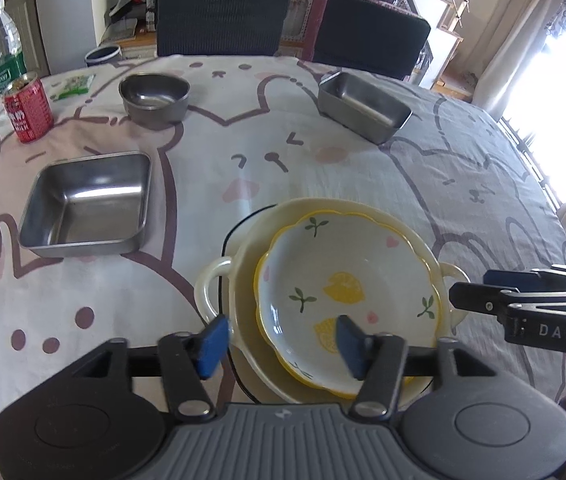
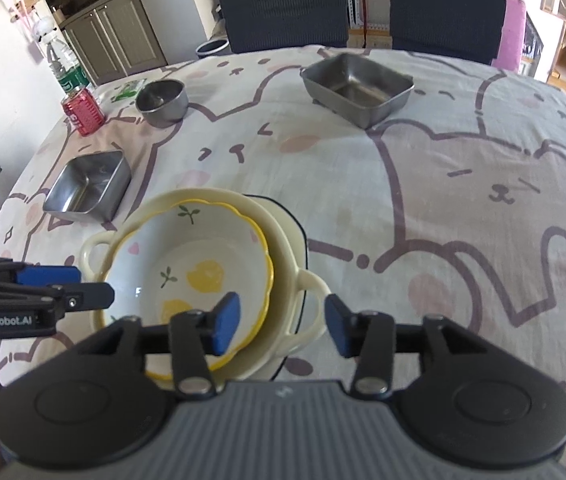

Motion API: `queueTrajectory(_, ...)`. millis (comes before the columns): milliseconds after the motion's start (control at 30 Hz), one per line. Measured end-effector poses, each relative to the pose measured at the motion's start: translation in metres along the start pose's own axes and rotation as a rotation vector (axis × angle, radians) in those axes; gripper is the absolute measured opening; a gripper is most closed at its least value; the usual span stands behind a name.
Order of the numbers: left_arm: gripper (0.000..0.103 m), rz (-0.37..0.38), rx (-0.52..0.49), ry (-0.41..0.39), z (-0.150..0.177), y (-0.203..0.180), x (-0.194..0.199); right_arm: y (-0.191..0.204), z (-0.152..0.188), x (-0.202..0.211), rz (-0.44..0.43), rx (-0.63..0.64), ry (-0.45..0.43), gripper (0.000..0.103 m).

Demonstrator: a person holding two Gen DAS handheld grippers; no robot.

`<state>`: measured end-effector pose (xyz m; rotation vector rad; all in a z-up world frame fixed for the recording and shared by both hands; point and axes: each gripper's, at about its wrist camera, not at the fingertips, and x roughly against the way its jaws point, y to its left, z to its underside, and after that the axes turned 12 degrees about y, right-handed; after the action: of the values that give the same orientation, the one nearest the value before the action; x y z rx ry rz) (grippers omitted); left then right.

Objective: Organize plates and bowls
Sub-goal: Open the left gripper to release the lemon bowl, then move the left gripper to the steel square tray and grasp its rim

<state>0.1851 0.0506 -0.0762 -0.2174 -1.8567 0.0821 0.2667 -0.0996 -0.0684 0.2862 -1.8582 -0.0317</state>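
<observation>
between the parted pads of the left gripper [image 1: 281,344] sits the lemon bowl [image 1: 347,300], nested in the cream dish [image 1: 243,280]; right gripper [image 2: 281,326] gapes, gripping nothing, straddling the dish handle [image 2: 311,300].

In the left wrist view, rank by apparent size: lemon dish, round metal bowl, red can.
1. lemon dish, though it's nearest the camera
2. round metal bowl
3. red can

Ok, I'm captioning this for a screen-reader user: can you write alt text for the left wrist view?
A lemon-patterned bowl sits nested in a cream two-handled dish on a bear-print tablecloth, with the left gripper open just above its near rim. Three empty steel containers lie beyond, and the right gripper enters from the right.
</observation>
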Motion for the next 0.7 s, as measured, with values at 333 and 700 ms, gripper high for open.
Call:
queueTrajectory(333,0.103,-0.065,-0.009,-0.150,-0.001,0.010,0.028,0.005,0.002,0.018,0.063,0.015,-0.122,0.103)
queueTrajectory(700,0.103,-0.134,0.063,-0.261,-0.013,0.062,0.053,0.029,-0.024,0.008,0.010,0.008,-0.197,0.103)
